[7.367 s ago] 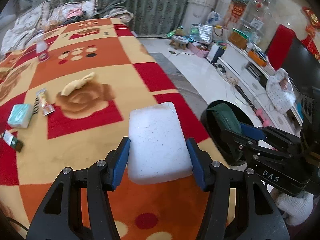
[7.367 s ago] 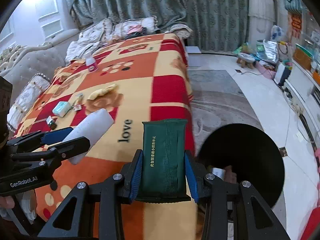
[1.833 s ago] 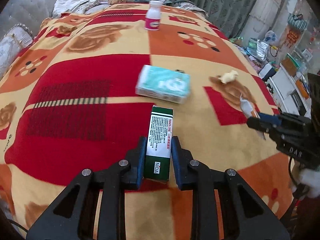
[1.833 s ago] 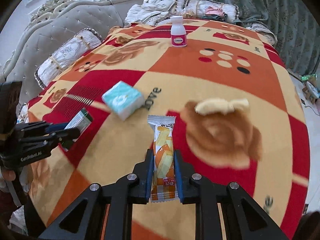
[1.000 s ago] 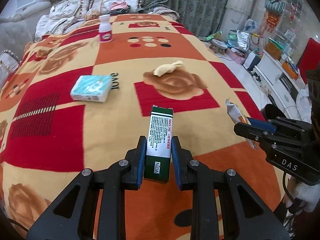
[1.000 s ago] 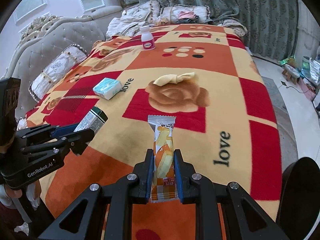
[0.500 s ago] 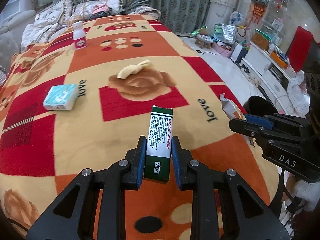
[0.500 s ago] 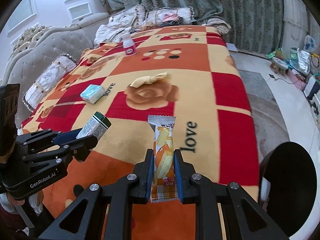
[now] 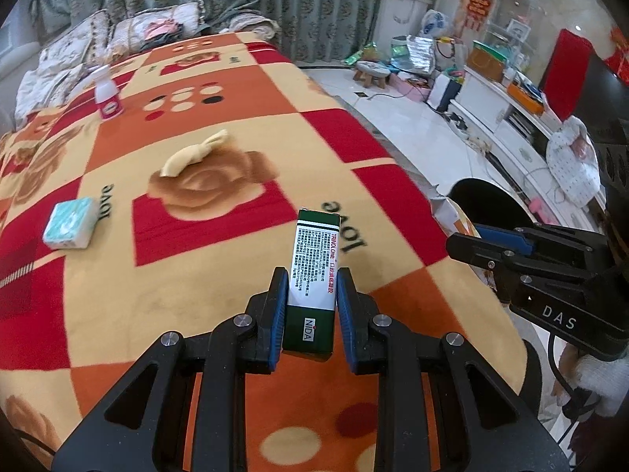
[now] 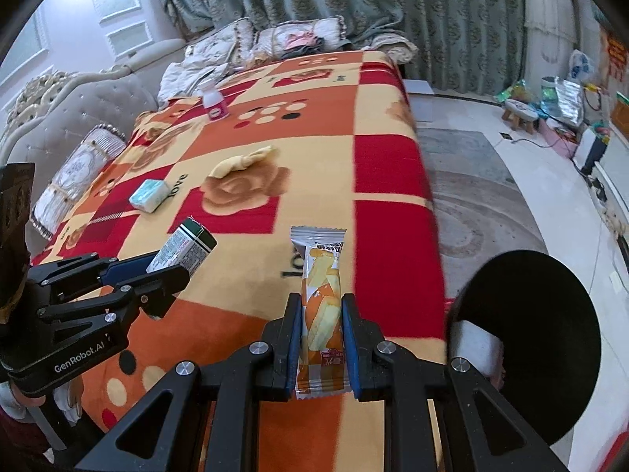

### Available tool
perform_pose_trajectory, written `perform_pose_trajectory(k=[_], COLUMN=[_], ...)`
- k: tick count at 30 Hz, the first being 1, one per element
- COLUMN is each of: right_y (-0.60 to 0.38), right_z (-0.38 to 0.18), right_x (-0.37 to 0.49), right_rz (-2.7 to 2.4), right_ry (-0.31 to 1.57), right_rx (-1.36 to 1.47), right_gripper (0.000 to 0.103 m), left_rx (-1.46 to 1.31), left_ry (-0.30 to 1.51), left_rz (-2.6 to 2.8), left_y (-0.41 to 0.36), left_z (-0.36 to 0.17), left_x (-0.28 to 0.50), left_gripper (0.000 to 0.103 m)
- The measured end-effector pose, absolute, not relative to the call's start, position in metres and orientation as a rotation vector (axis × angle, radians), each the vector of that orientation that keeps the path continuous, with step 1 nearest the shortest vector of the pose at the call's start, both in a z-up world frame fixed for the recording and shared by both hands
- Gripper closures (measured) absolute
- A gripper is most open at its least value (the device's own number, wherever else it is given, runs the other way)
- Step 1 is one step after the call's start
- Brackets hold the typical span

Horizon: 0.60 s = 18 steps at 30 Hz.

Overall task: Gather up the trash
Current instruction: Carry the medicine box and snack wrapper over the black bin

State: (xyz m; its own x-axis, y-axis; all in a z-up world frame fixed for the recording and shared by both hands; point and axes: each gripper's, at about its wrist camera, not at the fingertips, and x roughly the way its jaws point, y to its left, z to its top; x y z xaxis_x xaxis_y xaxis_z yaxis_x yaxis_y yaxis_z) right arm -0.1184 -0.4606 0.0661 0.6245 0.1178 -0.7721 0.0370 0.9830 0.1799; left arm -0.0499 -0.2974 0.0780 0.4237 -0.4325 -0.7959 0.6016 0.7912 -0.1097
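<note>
Beside blanket (image 10: 251, 212), black bin (image 10: 550, 314) holds white foam (image 10: 477, 344); left gripper (image 9: 310, 306) clamps box (image 9: 314, 263), right gripper (image 10: 322, 334) clamps wrapper (image 10: 320, 306).

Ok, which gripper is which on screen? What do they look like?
Both are black plastic frames with silver bolts and blue finger pads. The left gripper reads "GenRobot.AI" in white; the right gripper reads "DAS", with a black cable below it. White-gloved hands hold each.

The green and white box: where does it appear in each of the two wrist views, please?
Left wrist: the green and white box is at bottom centre, clamped in the left gripper.
Right wrist: the same box is at middle left, sticking out of that gripper.
Shared landmark: the teal tissue pack on the blanket.
</note>
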Motion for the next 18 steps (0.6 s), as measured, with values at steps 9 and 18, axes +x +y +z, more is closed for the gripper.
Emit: perform_pose_trajectory(k=[9,18], right_y=[-0.497,-0.532], right_z=[0.063,0.056], right_x=[-0.135,-0.148], right_rz=[-0.018,-0.081], right_ry=[0.9,0.906], right_rx=[0.221,0.259], right_gripper=[0.084,0.085], left_rx=[0.228,0.249], left_ry=[0.937,0.947], left_rz=[-0.719,-0.783], left_y=[-0.339,-0.377], left_z=[0.077,0.075], left_x=[-0.059,-0.067], left_gripper=[0.081,0.081])
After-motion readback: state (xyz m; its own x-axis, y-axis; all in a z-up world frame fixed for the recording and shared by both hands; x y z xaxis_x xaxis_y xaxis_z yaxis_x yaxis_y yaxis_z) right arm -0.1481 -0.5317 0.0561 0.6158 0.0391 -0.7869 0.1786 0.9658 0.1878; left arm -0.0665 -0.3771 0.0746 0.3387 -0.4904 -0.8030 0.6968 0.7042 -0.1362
